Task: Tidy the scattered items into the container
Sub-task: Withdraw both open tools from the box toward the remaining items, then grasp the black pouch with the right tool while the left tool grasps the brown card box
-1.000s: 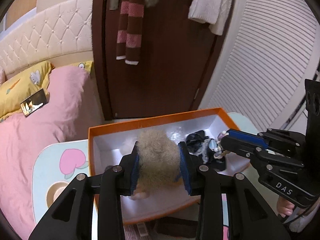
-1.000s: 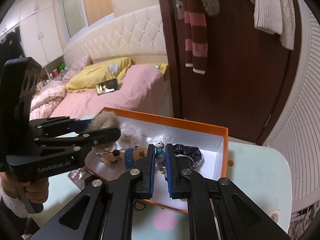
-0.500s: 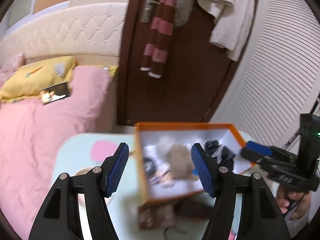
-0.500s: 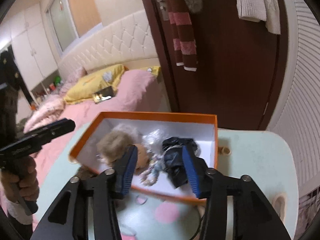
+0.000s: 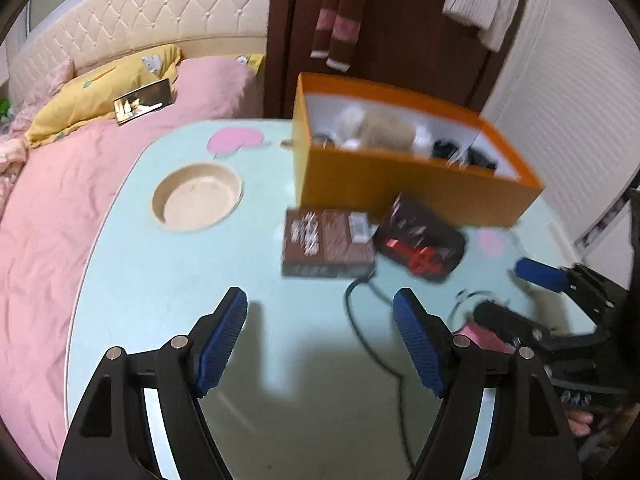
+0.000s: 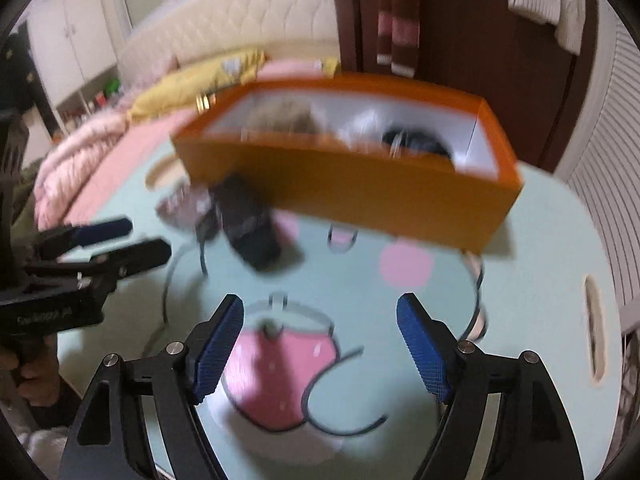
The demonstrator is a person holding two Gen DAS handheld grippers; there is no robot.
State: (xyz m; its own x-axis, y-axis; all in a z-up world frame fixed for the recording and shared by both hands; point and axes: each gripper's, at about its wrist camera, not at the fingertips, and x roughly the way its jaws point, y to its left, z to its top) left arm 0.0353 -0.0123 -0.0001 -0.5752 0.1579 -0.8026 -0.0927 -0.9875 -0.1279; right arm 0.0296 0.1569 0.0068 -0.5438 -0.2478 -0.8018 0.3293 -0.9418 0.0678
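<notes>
Brown rectangular packet [image 5: 328, 242] beside orange cardboard box [image 5: 400, 184] should be straddled squarely; left gripper [image 5: 320, 344] and right gripper [image 6: 320, 344] are opening, nothing between.

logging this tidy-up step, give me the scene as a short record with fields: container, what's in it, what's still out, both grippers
container: orange box on the table
in box: fluffy toy, dark items
still out: brown pack and black pouch, beside each other in front of the box
cable: black cable on the table near the pack
left hand-held gripper: jaws opening, nothing between them
right hand-held gripper: jaws opening, nothing between them
bowl: empty, left of the box
</notes>
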